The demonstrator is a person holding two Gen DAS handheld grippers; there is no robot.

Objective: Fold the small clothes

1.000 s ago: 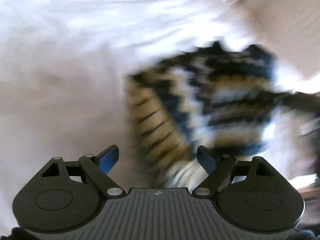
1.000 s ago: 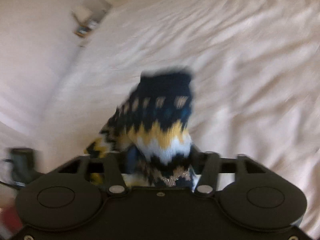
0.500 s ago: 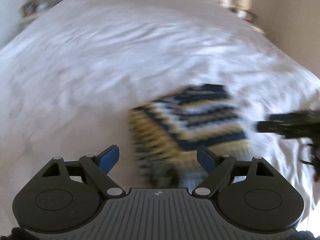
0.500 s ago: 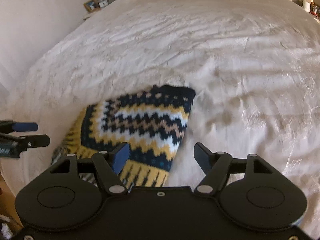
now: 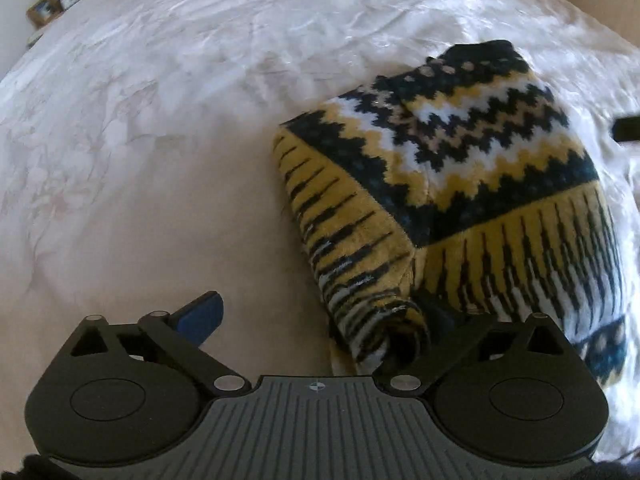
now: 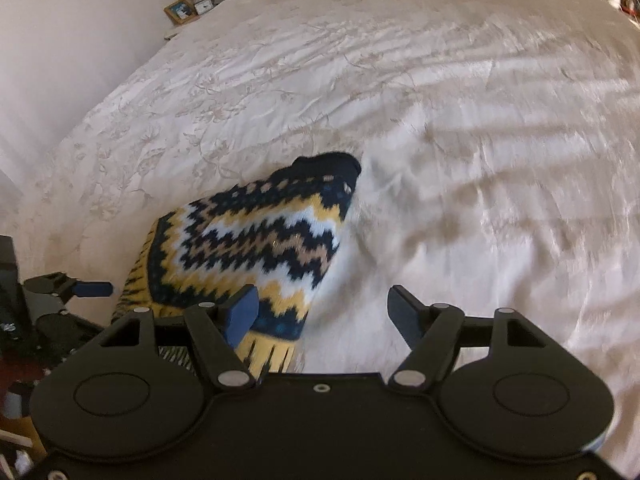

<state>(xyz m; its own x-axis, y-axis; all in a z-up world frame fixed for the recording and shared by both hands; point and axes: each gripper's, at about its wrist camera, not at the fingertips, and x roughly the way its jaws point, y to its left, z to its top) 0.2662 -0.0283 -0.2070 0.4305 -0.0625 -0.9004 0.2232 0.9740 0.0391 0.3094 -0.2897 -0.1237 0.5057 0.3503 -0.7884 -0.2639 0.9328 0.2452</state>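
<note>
A small knitted sweater with navy, yellow, white and tan zigzag bands lies folded on the white bed. It also shows in the right wrist view. My left gripper is open; the sweater's rolled sleeve end lies between its fingers, and the right finger is hidden behind the fabric. My right gripper is open and empty, just right of the sweater's near edge. The left gripper also shows in the right wrist view at the far left.
A white floral bedspread covers the bed. A nightstand with a picture frame, a clock and a lamp stands at the far left corner. The bed's near left edge drops to a cluttered floor.
My right gripper has let go of the sweater and opened. The sweater now lies folded on the bed. Both grippers have drawn back.
</note>
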